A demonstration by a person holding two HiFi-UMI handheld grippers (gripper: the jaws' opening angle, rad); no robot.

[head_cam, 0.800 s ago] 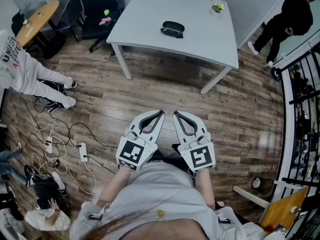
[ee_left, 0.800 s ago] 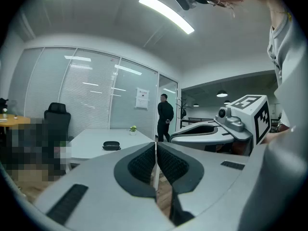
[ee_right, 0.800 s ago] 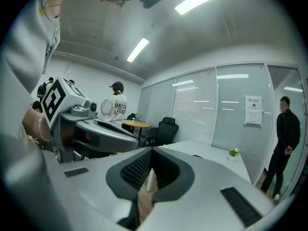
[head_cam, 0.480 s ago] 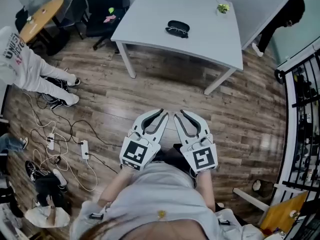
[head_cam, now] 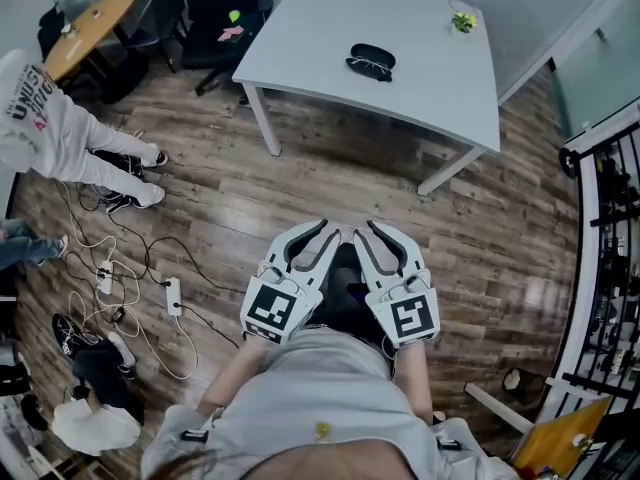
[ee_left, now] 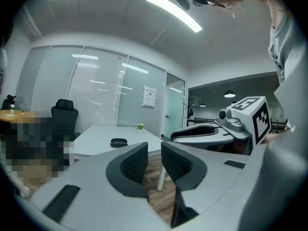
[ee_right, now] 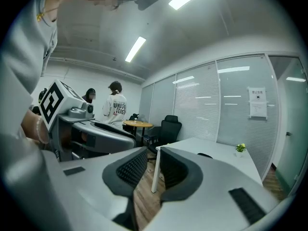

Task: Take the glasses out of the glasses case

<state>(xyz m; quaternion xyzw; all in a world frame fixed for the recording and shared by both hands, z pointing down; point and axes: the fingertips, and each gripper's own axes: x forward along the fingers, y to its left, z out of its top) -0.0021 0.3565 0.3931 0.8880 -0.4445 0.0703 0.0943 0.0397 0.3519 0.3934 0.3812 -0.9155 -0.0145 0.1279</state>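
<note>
You cannot tell whether the black oval glasses case (head_cam: 372, 60) is open or closed: it is small and far off in every view, and the right tongs' view shows only a dark sliver of it over the surface's edge. In the head view a pale line runs along its near side, too small to identify.

The white rectangular surface (head_cam: 300, 48) stands on thin white legs on a brown wood-plank floor (head_cam: 330, 183), well ahead of you. The case lies near the middle of the surface. A small green potted plant (head_cam: 462, 22) sits at the surface's far right corner. Left of the surface stand a black office chair (head_cam: 212, 13) and a round wooden table (head_cam: 90, 28). Further left, a person in a white hooded top (head_cam: 40, 118) is cut off by the frame. A white power strip with cables (head_cam: 170, 296) lies on the floor, left of the surface and nearer you.

Your left tongs (head_cam: 320, 230) and right tongs (head_cam: 363, 230) are side by side against your body, well short of the surface and pointing toward it. Each pair of jaws stands a narrow slit apart with nothing between them.
</note>
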